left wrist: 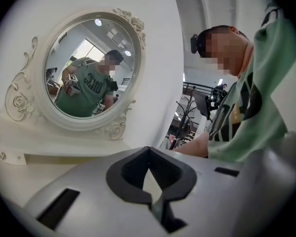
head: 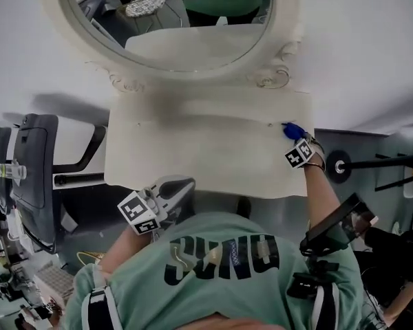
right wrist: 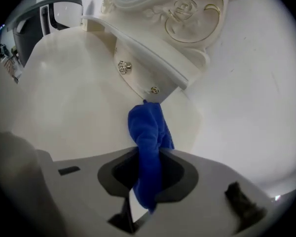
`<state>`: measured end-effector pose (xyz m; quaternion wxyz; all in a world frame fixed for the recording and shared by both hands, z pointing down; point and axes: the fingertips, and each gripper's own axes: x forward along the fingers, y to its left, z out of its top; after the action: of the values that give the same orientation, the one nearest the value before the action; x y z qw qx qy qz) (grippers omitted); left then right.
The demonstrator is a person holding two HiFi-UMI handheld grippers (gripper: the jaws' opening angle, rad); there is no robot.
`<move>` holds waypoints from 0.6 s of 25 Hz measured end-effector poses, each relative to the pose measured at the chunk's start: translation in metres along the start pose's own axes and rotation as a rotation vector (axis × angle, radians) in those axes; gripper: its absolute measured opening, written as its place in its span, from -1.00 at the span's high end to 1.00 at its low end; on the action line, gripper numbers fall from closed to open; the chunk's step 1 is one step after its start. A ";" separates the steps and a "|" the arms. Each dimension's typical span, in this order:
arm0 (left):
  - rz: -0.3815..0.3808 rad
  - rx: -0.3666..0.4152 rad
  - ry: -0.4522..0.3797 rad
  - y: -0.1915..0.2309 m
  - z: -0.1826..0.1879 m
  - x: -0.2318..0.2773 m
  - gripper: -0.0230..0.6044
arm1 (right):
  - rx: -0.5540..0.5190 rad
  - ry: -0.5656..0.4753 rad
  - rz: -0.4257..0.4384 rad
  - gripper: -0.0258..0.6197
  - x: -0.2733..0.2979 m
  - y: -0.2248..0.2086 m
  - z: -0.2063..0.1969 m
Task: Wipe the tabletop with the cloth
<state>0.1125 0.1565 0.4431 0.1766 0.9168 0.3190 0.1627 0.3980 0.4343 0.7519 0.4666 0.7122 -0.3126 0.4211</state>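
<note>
A blue cloth (right wrist: pixel 149 147) is pinched in my right gripper (right wrist: pixel 147 179), which is shut on it. In the head view the cloth (head: pixel 292 130) lies against the cream tabletop (head: pixel 206 157) at its far right corner, by the raised back shelf. My right gripper (head: pixel 301 150) reaches in from the right edge. My left gripper (head: pixel 166 199) hangs at the table's near edge, off the surface, close to my chest. Its jaws (left wrist: pixel 149 174) are shut with nothing between them.
An oval mirror (head: pixel 172 19) in an ornate white frame stands on the back shelf (right wrist: pixel 138 58) with small drawer knobs (right wrist: pixel 123 67). A grey chair (head: pixel 34 170) stands at the left. A coat stand (left wrist: pixel 185 117) and black equipment (head: pixel 372 165) are at the right.
</note>
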 end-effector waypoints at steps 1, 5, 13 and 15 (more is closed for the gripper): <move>0.007 -0.002 -0.006 0.003 0.001 -0.006 0.90 | -0.004 -0.009 0.018 0.68 -0.004 0.009 0.008; 0.046 -0.031 -0.065 0.026 0.001 -0.053 0.90 | -0.103 -0.209 0.182 0.68 -0.055 0.113 0.110; 0.222 -0.037 -0.109 0.116 -0.016 -0.251 0.90 | -0.420 -0.510 0.471 0.68 -0.134 0.423 0.435; 0.280 -0.034 -0.110 0.135 -0.022 -0.298 0.90 | -0.471 -0.540 0.497 0.67 -0.143 0.478 0.497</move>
<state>-0.0467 -0.1294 0.4648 0.1848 0.9568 0.1750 0.1408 0.0856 -0.1958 0.7119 0.4024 0.5738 -0.6730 0.2366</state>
